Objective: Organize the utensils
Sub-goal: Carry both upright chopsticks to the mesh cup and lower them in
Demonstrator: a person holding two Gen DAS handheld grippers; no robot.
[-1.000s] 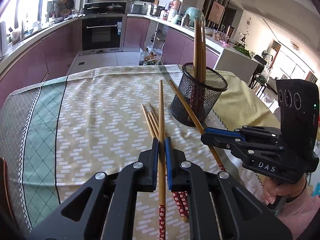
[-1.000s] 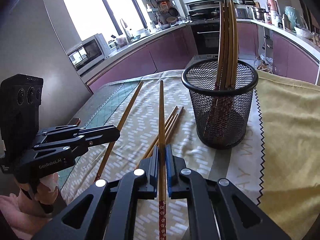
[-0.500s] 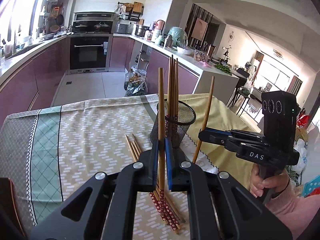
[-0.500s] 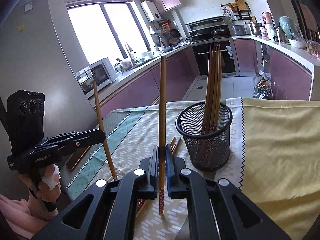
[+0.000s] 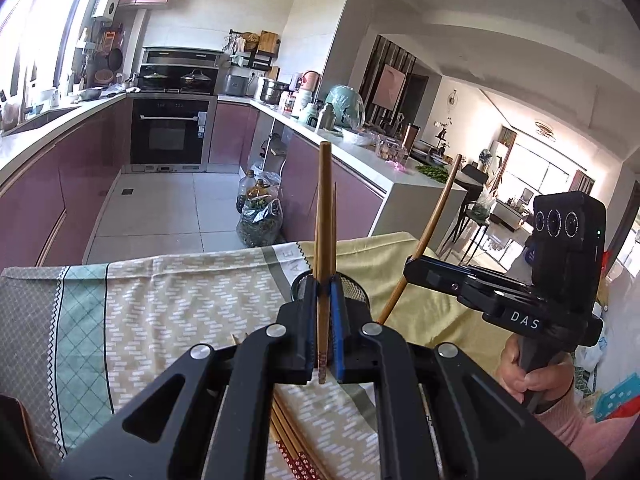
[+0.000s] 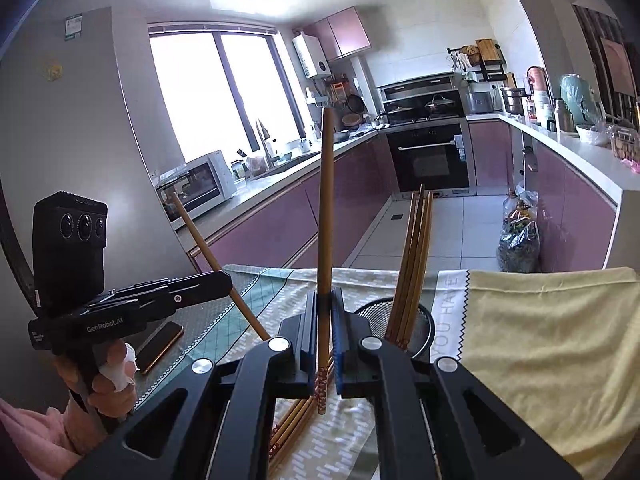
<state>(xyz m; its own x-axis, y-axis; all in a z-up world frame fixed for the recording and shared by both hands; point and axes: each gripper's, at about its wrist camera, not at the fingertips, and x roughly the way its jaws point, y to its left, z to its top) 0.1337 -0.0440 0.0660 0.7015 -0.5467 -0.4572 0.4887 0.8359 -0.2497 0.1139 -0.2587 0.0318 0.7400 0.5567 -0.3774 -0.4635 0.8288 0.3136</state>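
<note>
My left gripper (image 5: pixel 323 280) is shut on a bamboo chopstick (image 5: pixel 324 216) and holds it upright, lifted off the table, just in front of the black mesh holder (image 5: pixel 356 290). My right gripper (image 6: pixel 325 294) is shut on another chopstick (image 6: pixel 325 200), also upright and lifted, left of the mesh holder (image 6: pixel 420 322), which has several chopsticks (image 6: pixel 414 256) standing in it. Each gripper shows in the other's view: the right one (image 5: pixel 412 270) with its tilted chopstick (image 5: pixel 434 216), the left one (image 6: pixel 224 280) with its chopstick (image 6: pixel 208 252). Several chopsticks (image 6: pixel 296 420) lie on the cloth below.
The table has a patterned tablecloth (image 5: pixel 160 304) and a yellow cloth (image 6: pixel 552 340) on the right. A phone (image 6: pixel 160 346) lies near the table's left edge. Kitchen counters, an oven (image 5: pixel 170 132) and floor bags (image 5: pixel 258 216) lie beyond the table.
Both grippers have lifted their chopsticks off the table and tipped them from lying forward to upright. The table and holder have dropped lower in both views.
</note>
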